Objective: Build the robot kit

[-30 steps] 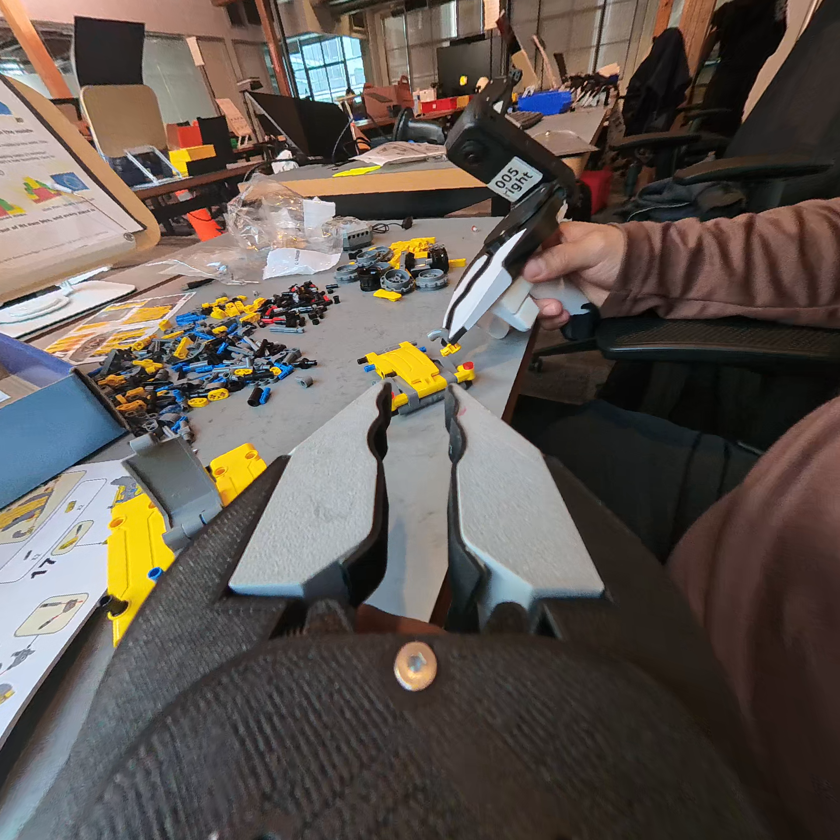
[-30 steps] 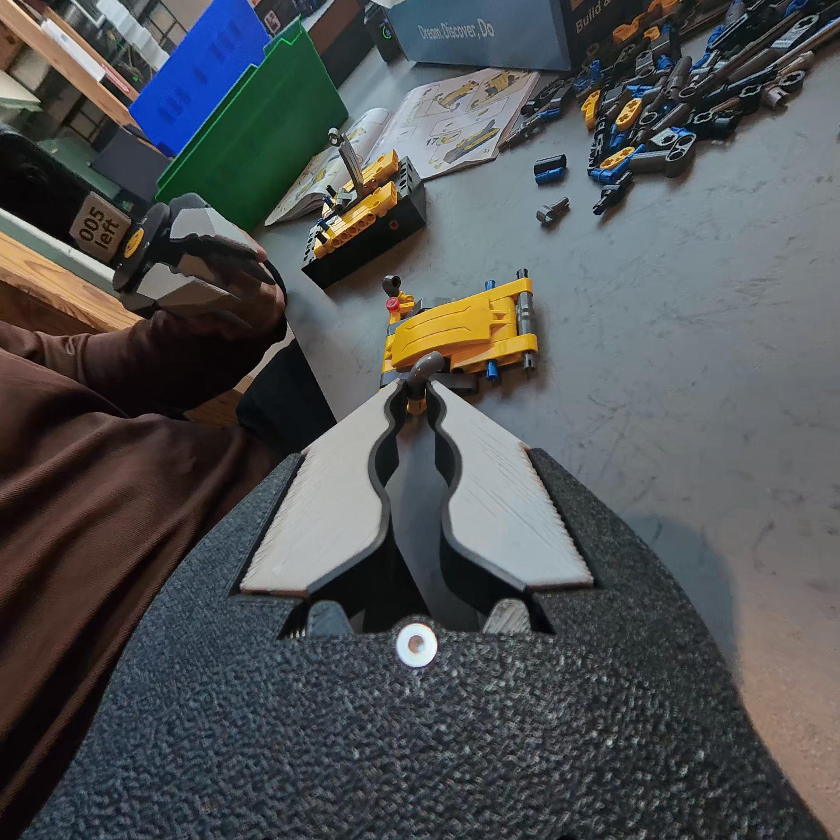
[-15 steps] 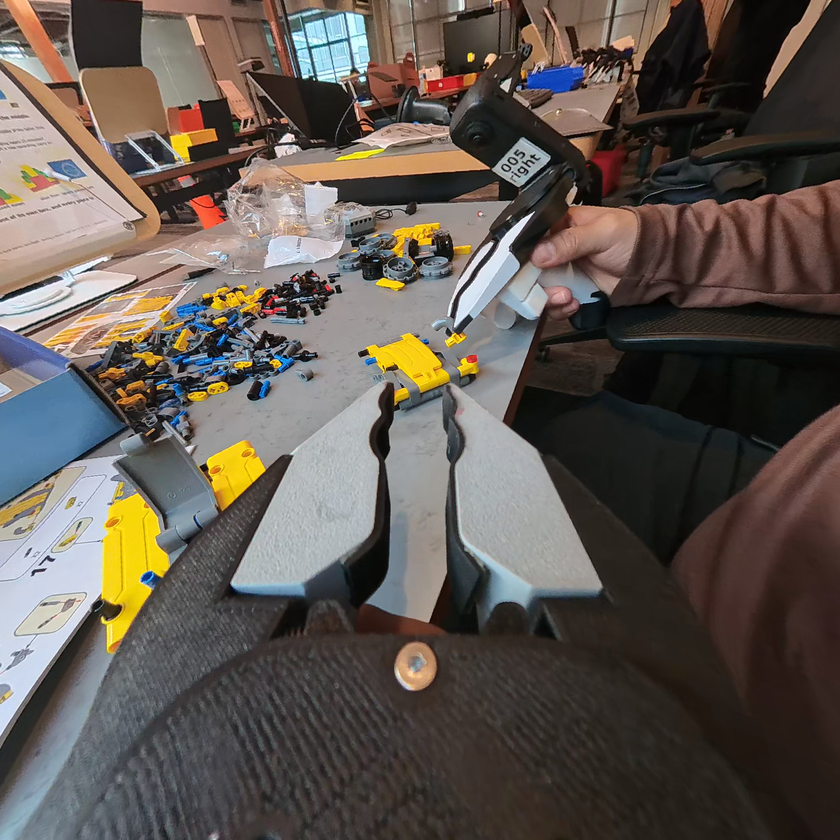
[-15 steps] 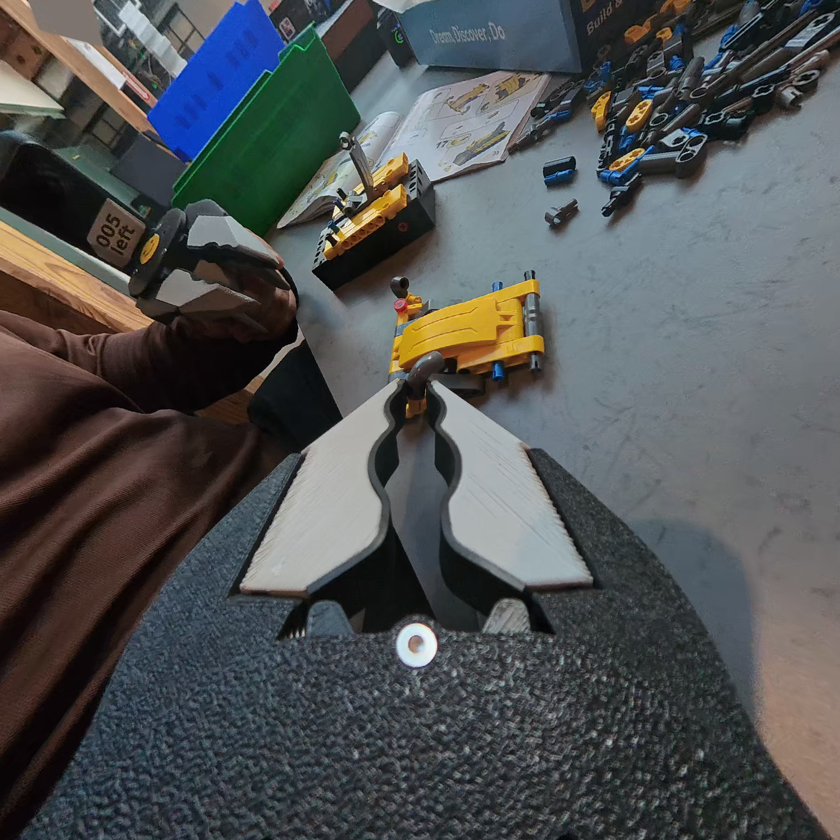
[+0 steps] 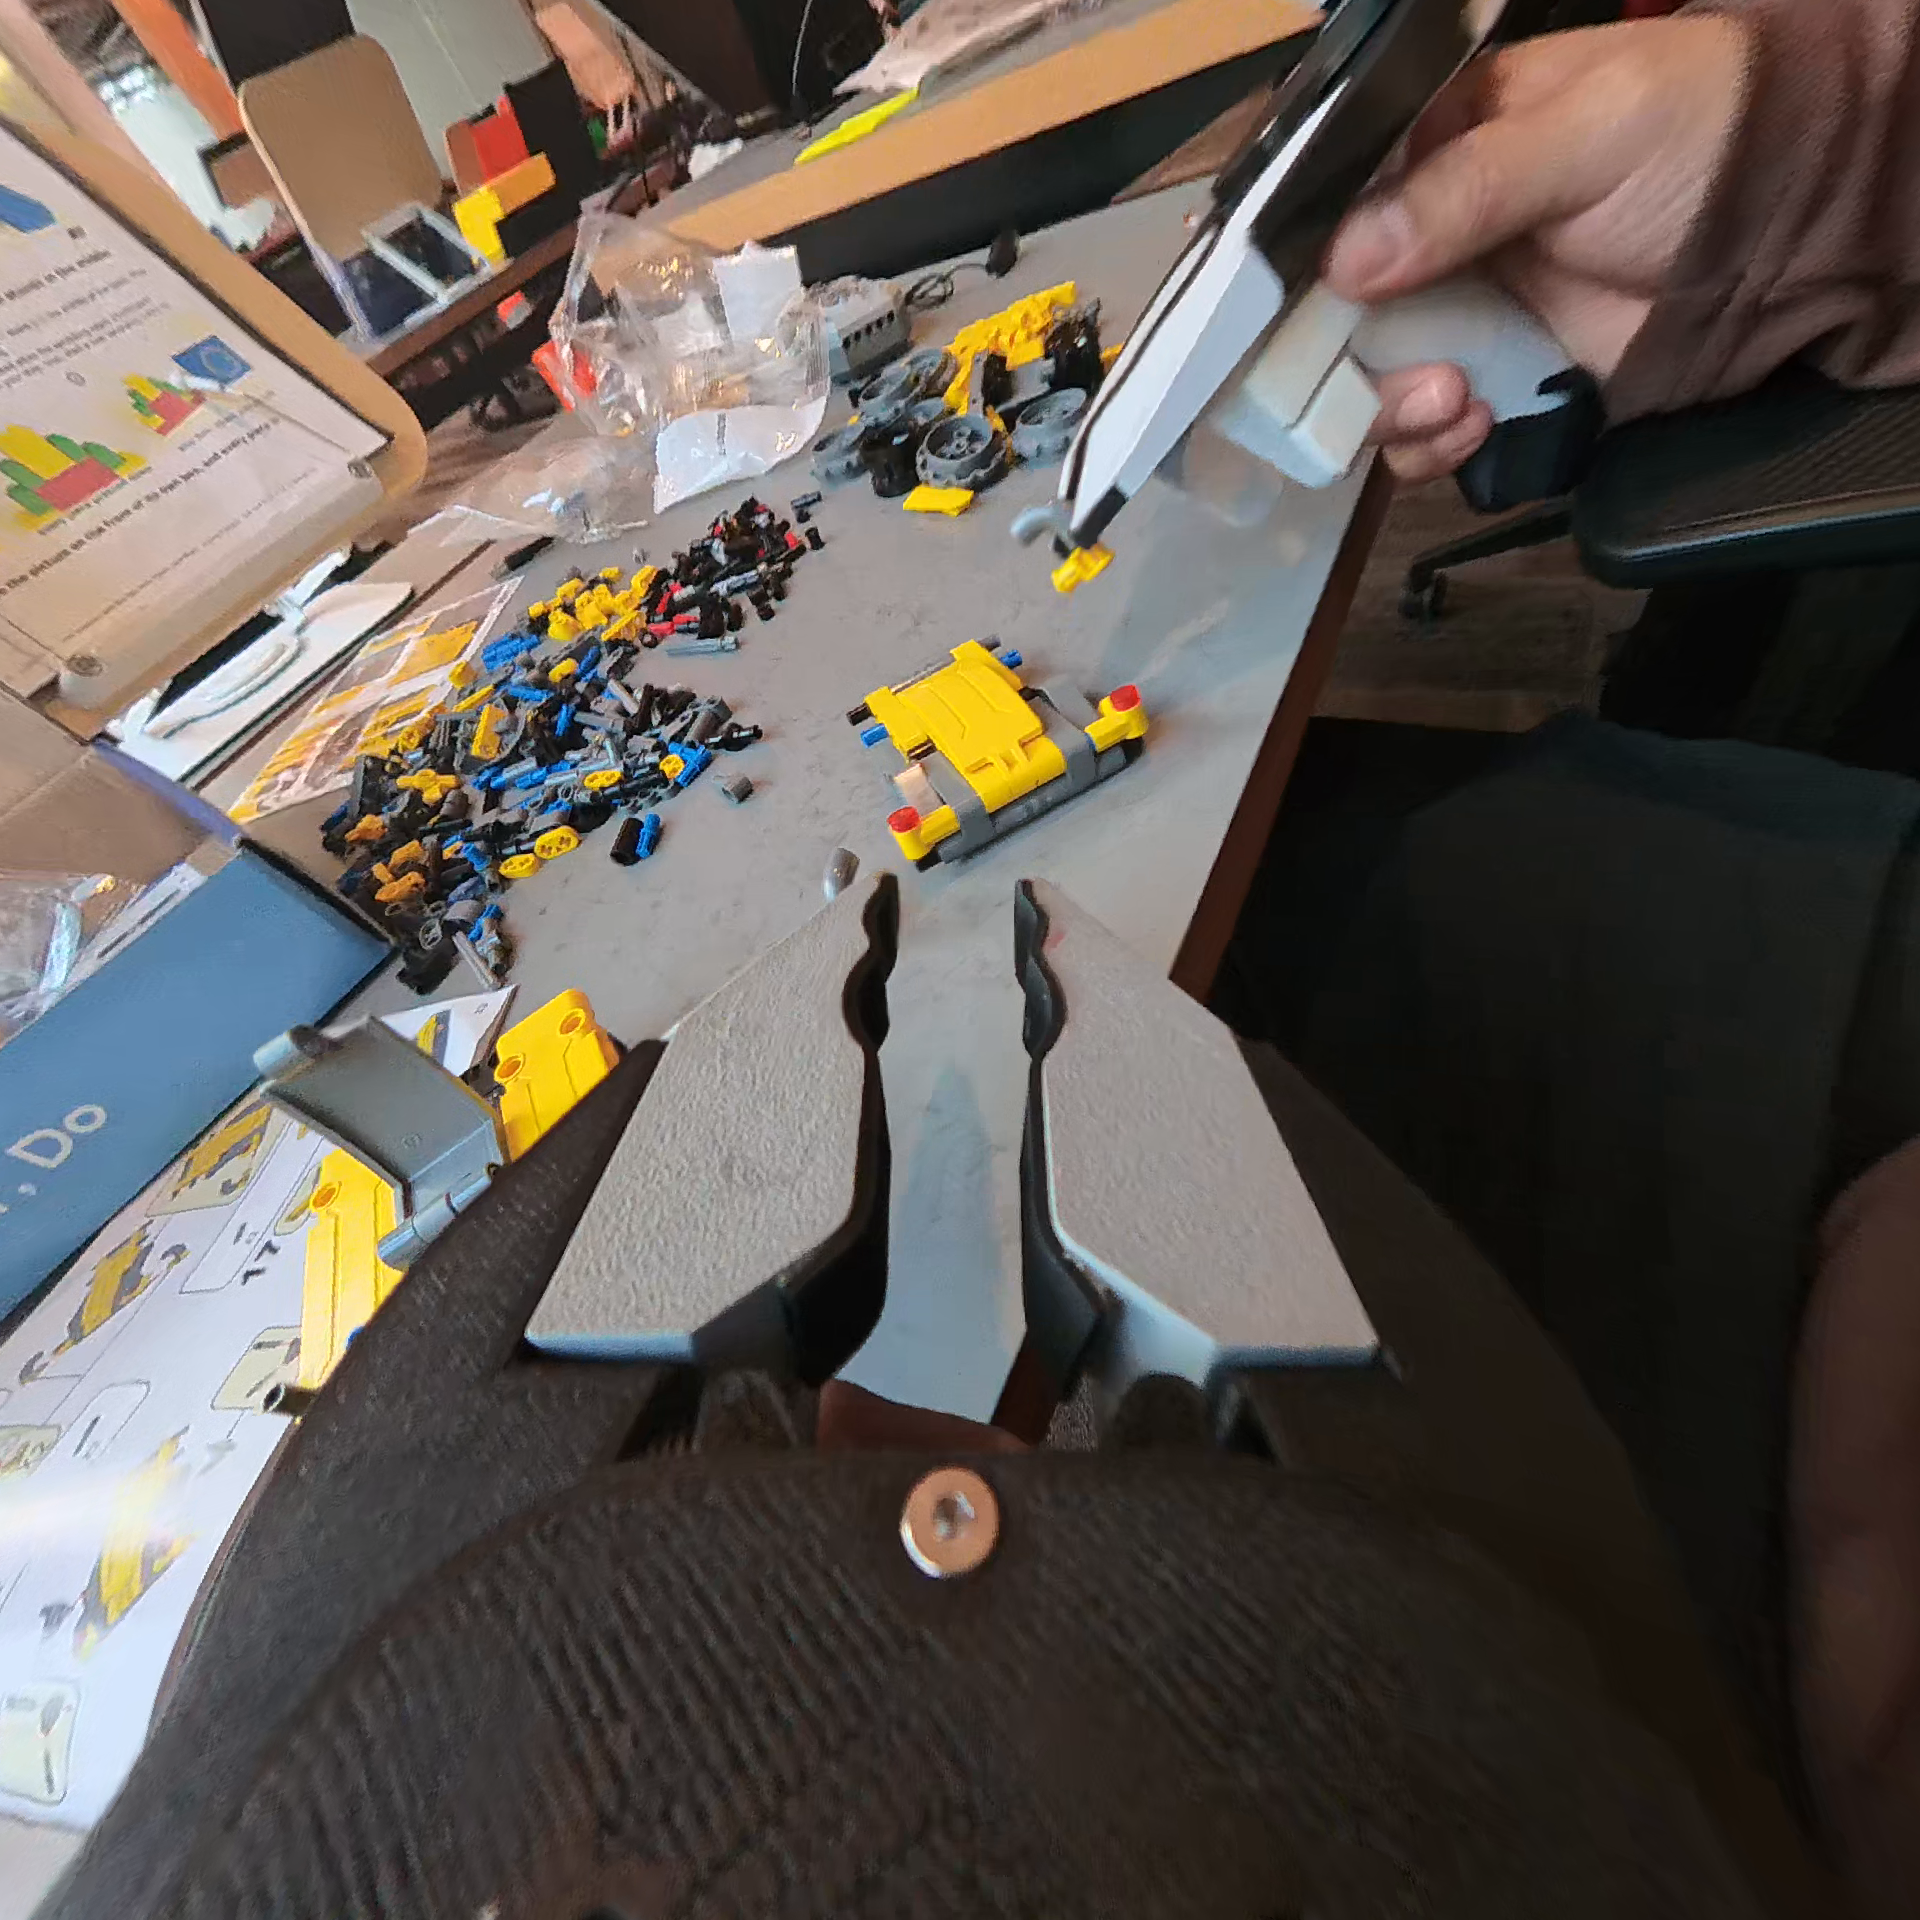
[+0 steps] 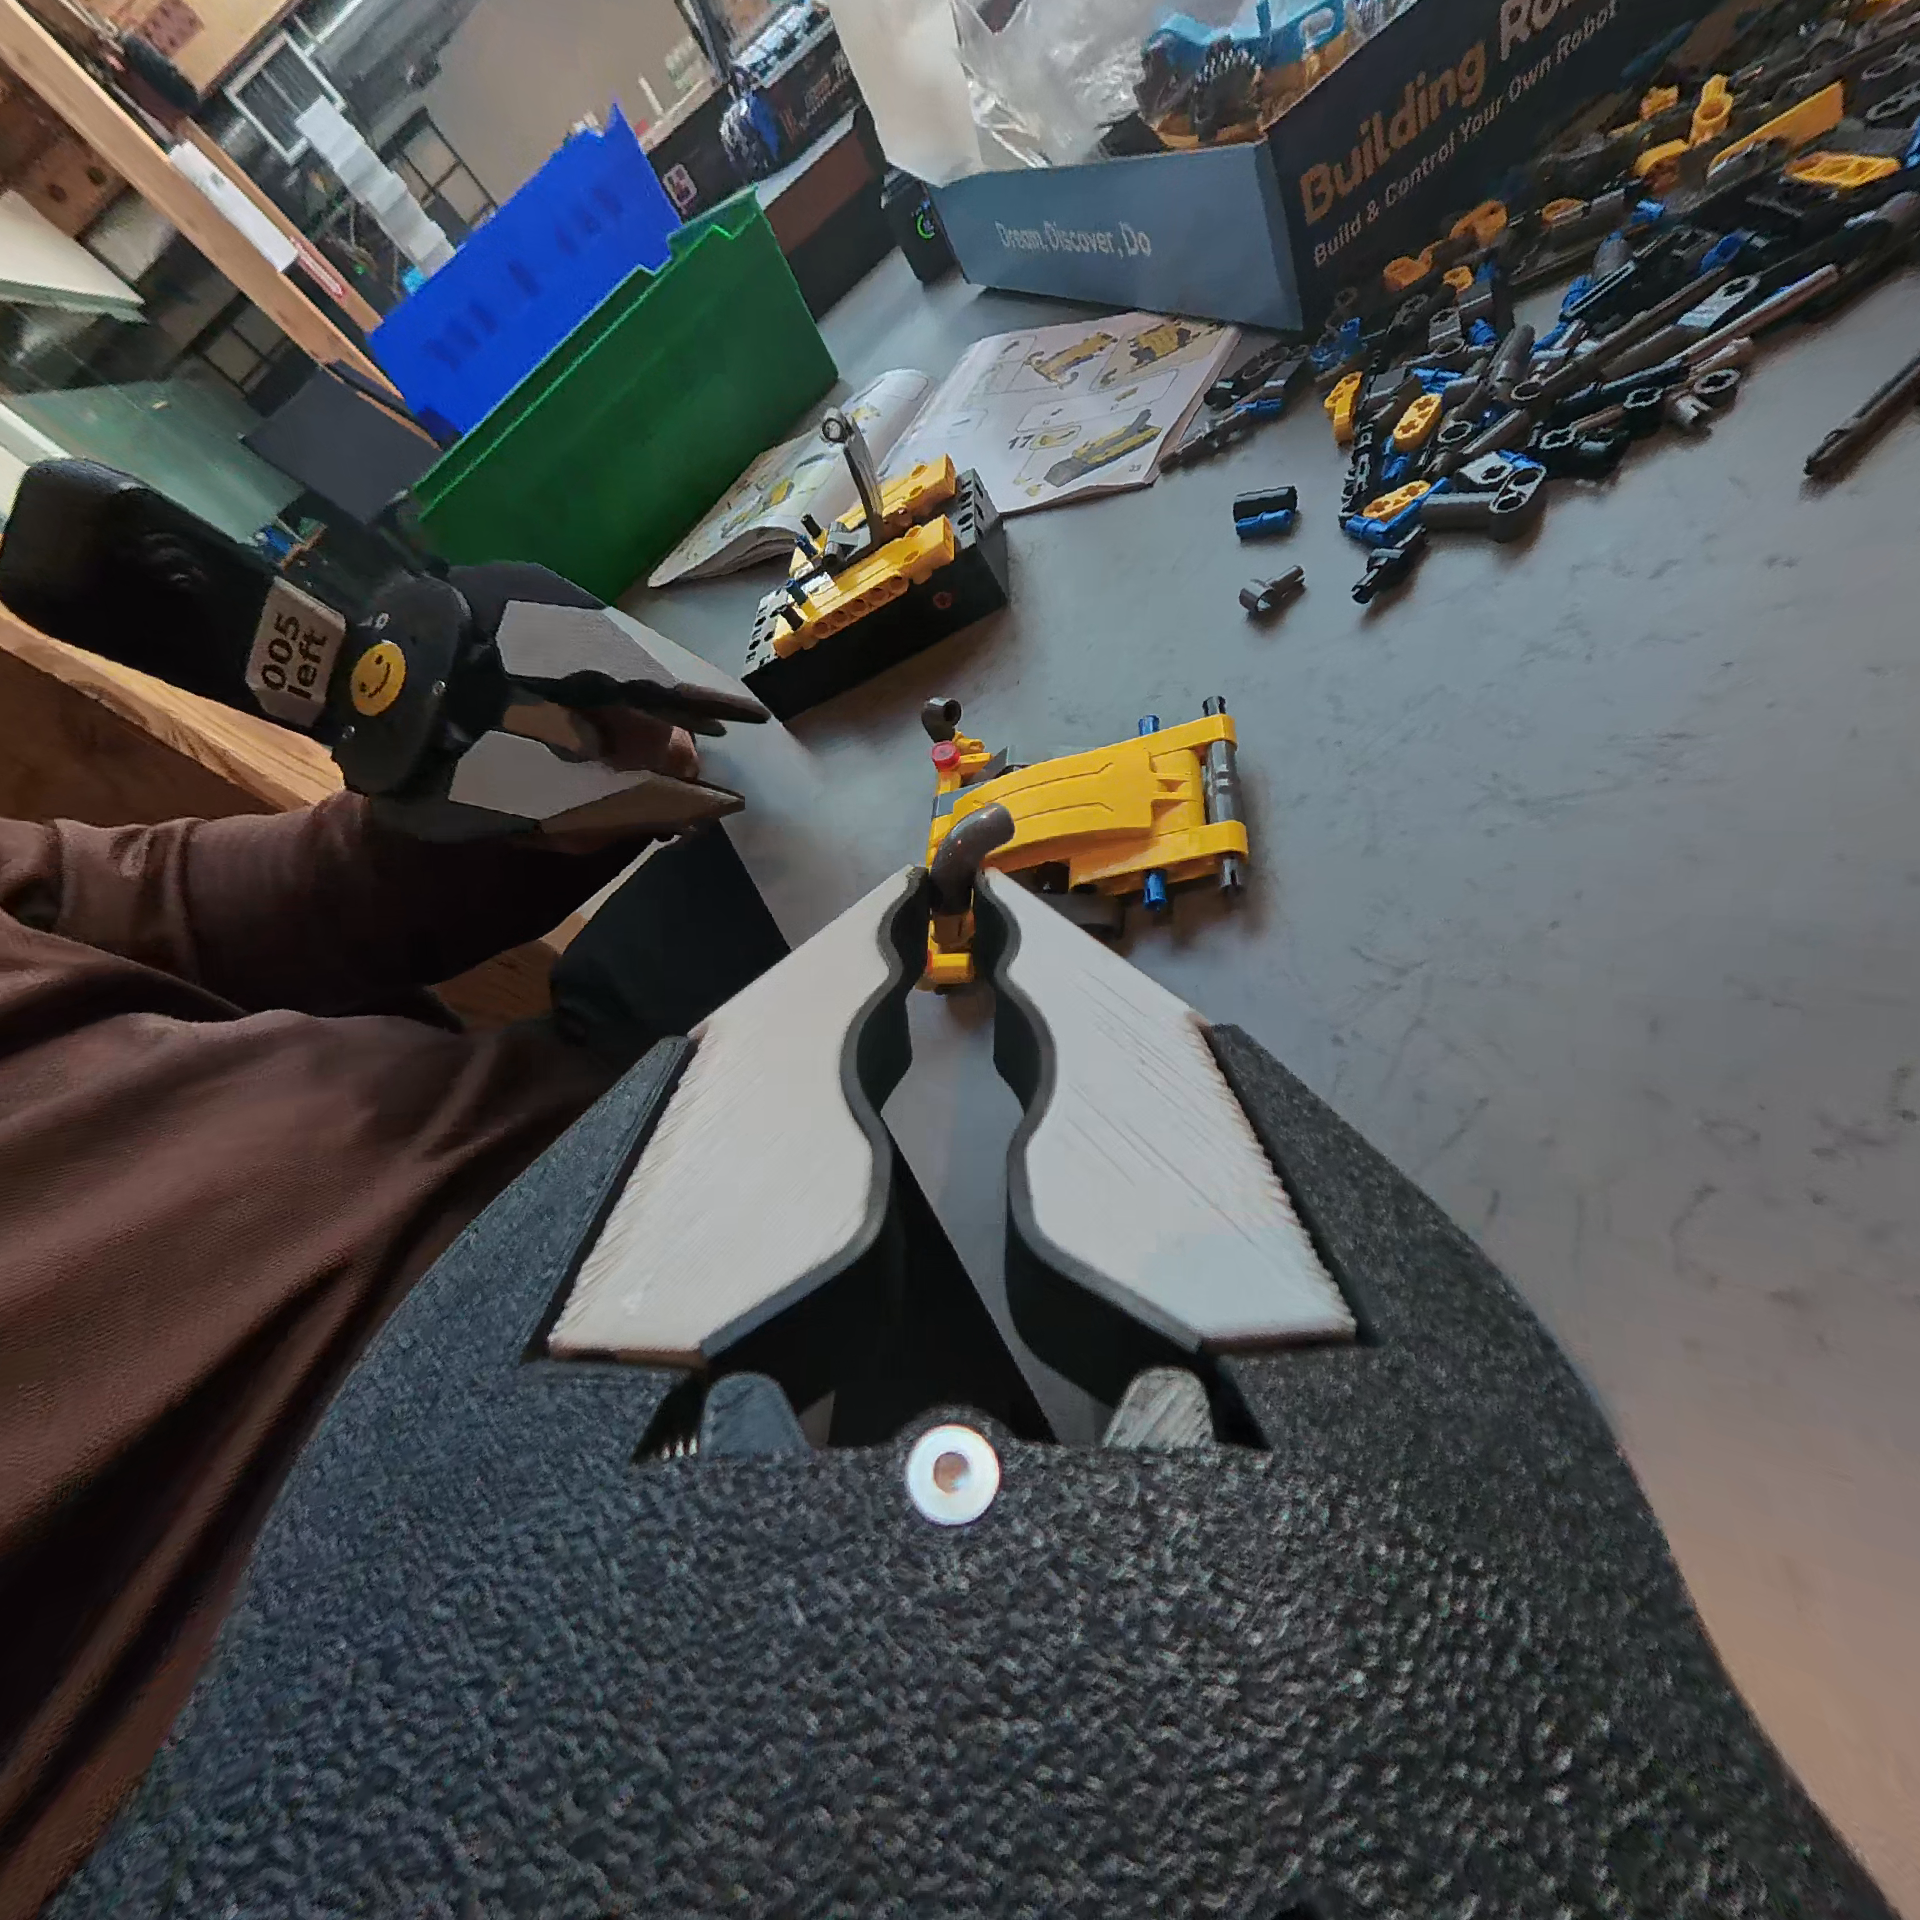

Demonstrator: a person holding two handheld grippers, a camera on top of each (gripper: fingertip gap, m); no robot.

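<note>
Right hand-held gripper [image 6: 951, 902], frame centre, pinching small grey-and-yellow piece [image 6: 961, 883] by tips above desk [image 6: 1558, 935]; shallow grip, piece may twist out; left hand-held gripper [image 5: 954, 904] spread, empty, near yellow assembly [image 5: 992, 743] by desk edge; a nudge could tip it off.

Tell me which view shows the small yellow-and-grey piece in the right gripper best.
The right wrist view: the piece sits close up, pinched between the right gripper jaws. The left wrist view shows it only small and far off, hanging from that gripper's tip above the table.
</note>
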